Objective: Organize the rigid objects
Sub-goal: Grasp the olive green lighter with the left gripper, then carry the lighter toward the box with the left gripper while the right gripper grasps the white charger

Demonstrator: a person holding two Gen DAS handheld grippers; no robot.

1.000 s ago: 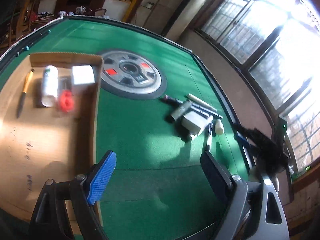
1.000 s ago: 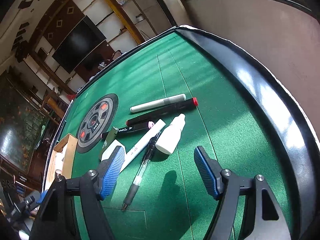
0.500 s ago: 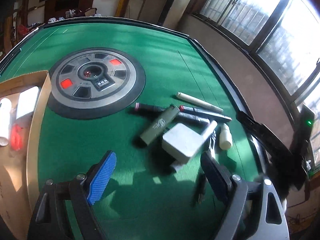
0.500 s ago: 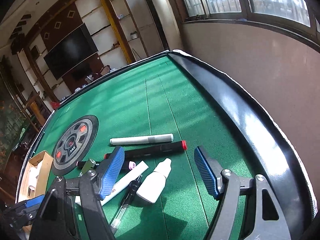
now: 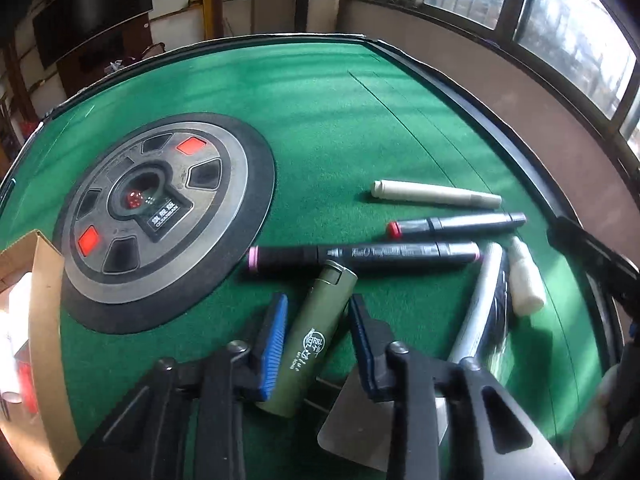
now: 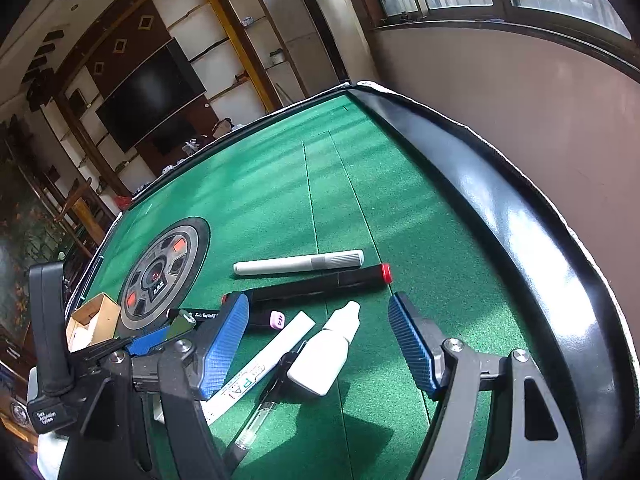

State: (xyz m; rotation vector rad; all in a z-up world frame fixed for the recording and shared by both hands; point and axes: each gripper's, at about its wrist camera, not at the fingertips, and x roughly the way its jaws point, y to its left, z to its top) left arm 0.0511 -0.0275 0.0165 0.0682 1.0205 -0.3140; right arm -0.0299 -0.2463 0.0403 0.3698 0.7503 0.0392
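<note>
Olive tube [image 5: 320,336] lies on the green table [image 5: 344,128] between the blue pads of the left gripper [image 5: 318,330], whose jaws have just been closing around it; the pads stand close at both its sides, but I cannot tell if they already press on it. The far end of the tube touches a black marker [image 5: 364,256] with pink ends. Beyond it lie a second black marker [image 5: 456,224] with a red end and a beige marker [image 5: 436,194]. To the right lie a white pen [image 5: 478,300] and a small white bottle [image 5: 526,280], and a grey flat block [image 5: 360,428] shows under the gripper. The right gripper [image 6: 316,344] hangs over the bottle with its jaws wide apart and holds nothing. A cardboard box [image 5: 46,312] stands at the left edge, beside the round dice panel [image 5: 160,216]; inside it something white and something red show, too bright and cut off to name.
</note>
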